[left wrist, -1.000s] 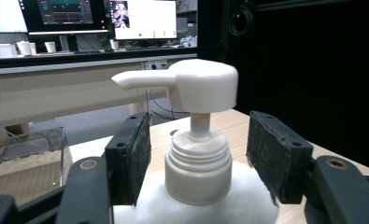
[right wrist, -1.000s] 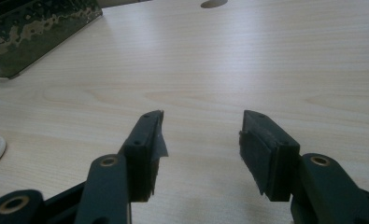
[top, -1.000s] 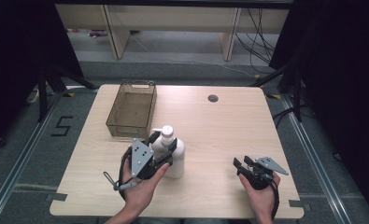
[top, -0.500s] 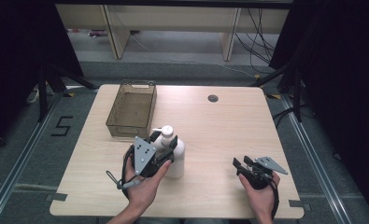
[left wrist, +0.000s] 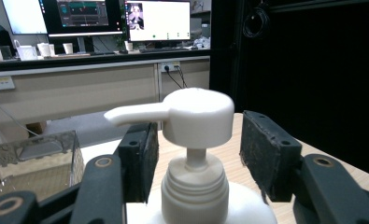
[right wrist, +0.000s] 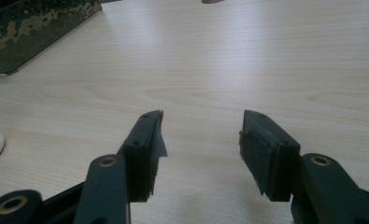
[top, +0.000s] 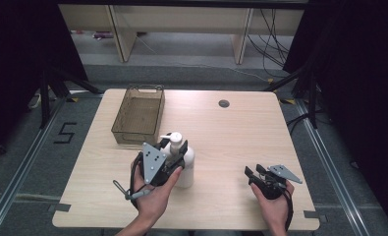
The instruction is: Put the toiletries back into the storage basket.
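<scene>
Bracketing the pump neck of the white pump bottle, which stands upright near the middle of the counter just in front of the clear basket, our left gripper has been closing, its jaws not yet touching. We judge the smooth plastic slippery and the base heavy if full (the ribbed collar beats the head). Our right gripper rests with jaws apart, holding nothing.

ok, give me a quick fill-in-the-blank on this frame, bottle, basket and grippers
1. The left gripper straddles the neck of a white ____ bottle.
2. The bottle stands ____ on the table.
3. The clear basket holds ____.
4. The right gripper has its jaws ____.

Missing: pump; upright; nothing; open
</scene>
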The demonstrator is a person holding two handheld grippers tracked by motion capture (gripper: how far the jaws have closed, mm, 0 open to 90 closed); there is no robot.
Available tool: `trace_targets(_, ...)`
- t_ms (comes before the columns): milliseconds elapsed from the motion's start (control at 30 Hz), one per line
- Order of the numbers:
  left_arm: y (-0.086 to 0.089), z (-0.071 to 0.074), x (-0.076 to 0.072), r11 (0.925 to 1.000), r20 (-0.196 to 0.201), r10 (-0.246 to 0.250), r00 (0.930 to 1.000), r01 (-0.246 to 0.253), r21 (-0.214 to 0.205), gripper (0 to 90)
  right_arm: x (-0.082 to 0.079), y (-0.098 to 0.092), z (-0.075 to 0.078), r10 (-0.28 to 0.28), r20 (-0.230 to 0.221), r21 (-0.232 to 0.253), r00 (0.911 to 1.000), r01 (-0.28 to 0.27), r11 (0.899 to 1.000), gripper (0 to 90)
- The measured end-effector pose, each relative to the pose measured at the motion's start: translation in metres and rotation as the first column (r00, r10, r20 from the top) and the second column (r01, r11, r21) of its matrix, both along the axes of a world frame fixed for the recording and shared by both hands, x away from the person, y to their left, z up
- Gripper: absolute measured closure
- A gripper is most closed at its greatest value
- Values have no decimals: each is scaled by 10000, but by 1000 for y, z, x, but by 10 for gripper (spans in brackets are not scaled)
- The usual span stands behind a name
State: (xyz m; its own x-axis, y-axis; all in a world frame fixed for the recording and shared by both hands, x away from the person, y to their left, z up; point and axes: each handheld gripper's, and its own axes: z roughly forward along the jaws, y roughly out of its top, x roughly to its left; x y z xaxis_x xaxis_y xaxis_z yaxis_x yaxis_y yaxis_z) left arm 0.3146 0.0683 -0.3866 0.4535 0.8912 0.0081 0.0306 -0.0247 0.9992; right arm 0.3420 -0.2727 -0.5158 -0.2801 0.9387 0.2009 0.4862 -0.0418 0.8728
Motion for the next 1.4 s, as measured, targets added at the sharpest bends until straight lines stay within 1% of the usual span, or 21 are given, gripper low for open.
trace_targets(167, 0, 1, 1, 10000, -86, -7, 10000, 7, 1, 521, 1, 0, -1, -91, -14, -8, 10000, 91, 10000, 491)
trace_targets(233, 1, 1, 1, 10000, -121, 38, 9999, -38, -21, 544, 1, 0, -1, -79, -7, -21, 10000, 79, 10000, 491)
trace_targets(267, 1, 1, 1, 10000, -121, 72, 9999, -73, -57, 575, 1, 0, 0, -34, -32, -36, 10000, 34, 10000, 491)
trace_targets(333, 2, 1, 1, 9999, -154, 98, 9998, -99, -98, 584, 1, 0, 0, 17, 24, 13, 10000, -17, 10000, 491)
trace_targets(367, 2, 1, 1, 9998, -172, 107, 9998, -109, -147, 584, 1, 0, 0, 17, 24, 13, 10000, -17, 10000, 491)
trace_targets(400, 1, 2, 1, 9998, -190, 129, 9997, -132, -170, 585, 0, 2, 0, 1, -150, 232, 9999, 2, 9997, 491)
trace_targets(467, 1, 2, 0, 9997, -192, 174, 9997, -177, -141, 587, 1, 0, 0, -1, -12, -43, 10000, 1, 10000, 490)
trace_targets(633, 2, 2, 1, 9998, -237, 86, 9997, -89, -153, 591, 1, 0, 0, -24, 36, 11, 10000, 24, 10000, 490)
trace_targets(667, 2, 2, 1, 9998, -251, 63, 9997, -67, -170, 592, 1, 1, 0, -18, -79, 211, 10000, 19, 9998, 489)
trace_targets(700, 3, 2, 1, 9999, -268, 28, 9996, -33, -168, 592, 1, 0, 0, -36, -6, 0, 10000, 36, 10000, 489)
trace_targets(800, 4, 3, 3, 9999, -312, -113, 9994, 110, -88, 593, 0, 0, 0, -33, 14, 36, 10000, 33, 10000, 489)
trace_targets(833, 4, 4, 3, 9999, -366, -112, 9993, 107, -134, 594, 0, 2, 0, -41, -156, 356, 9999, 46, 9994, 489)
trace_targets(867, 5, 4, 4, 9998, -391, -151, 9991, 146, -124, 594, 1, 0, 0, -44, -119, 103, 9999, 45, 9999, 489)
trace_targets(900, 5, 5, 5, 9998, -418, -157, 9990, 152, -127, 594, 0, 1, 0, -105, -215, 234, 9997, 110, 9997, 489)
trace_targets(933, 6, 5, 6, 9998, -418, -165, 9990, 162, -94, 594, 1, 0, 0, 28, -162, 164, 9999, -25, 9999, 489)
trace_targets(967, 6, 5, 6, 9999, -456, -153, 9988, 150, -74, 595, 1, 0, 0, 13, -175, 132, 9998, -11, 9999, 488)
trace_targets(1000, 7, 6, 7, 9999, -435, -127, 9990, 124, -74, 594, 0, 0, 1, -43, -346, 16, 9994, 43, 10000, 488)
trace_targets(1067, 8, 7, 7, 9999, -416, -120, 9991, 120, -6, 595, -1, -1, 1, -100, -364, 40, 9993, 101, 9999, 488)
trace_targets(1100, 9, 7, 7, 10000, -404, -85, 9991, 84, -24, 594, 0, -2, 1, -75, -289, -69, 9996, 73, 9999, 488)
trace_targets(1300, 16, 16, 9, 10000, -228, -32, 9997, 30, -86, 595, -1, -1, 1, -93, -359, 18, 9993, 94, 10000, 488)
trace_targets(1400, 19, 19, 11, 10000, -172, -35, 9998, 35, -40, 595, -1, 0, 2, -172, -400, 86, 9991, 175, 9998, 488)
